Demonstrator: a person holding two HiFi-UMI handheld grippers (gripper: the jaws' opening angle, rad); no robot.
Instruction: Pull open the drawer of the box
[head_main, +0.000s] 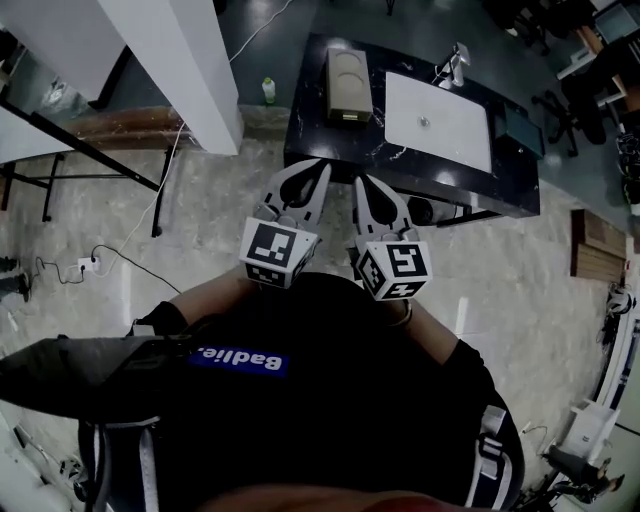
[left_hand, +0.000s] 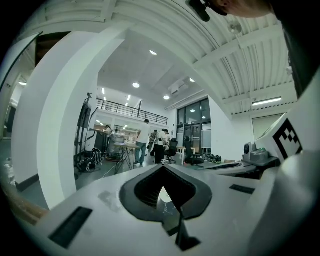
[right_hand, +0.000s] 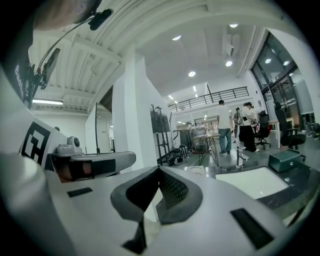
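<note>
Both grippers are held side by side, and the left gripper (head_main: 320, 167) (left_hand: 162, 169) and right gripper (head_main: 360, 182) (right_hand: 159, 170) each have their jaws pressed together at the tips with nothing between them. The box (head_main: 348, 84) sits well ahead of both jaw pairs, apart from them, on a dark table (head_main: 312, 125). It lies roughly in line with the gap between the two grippers, with a white panel (head_main: 438, 120) just to its right.
</note>
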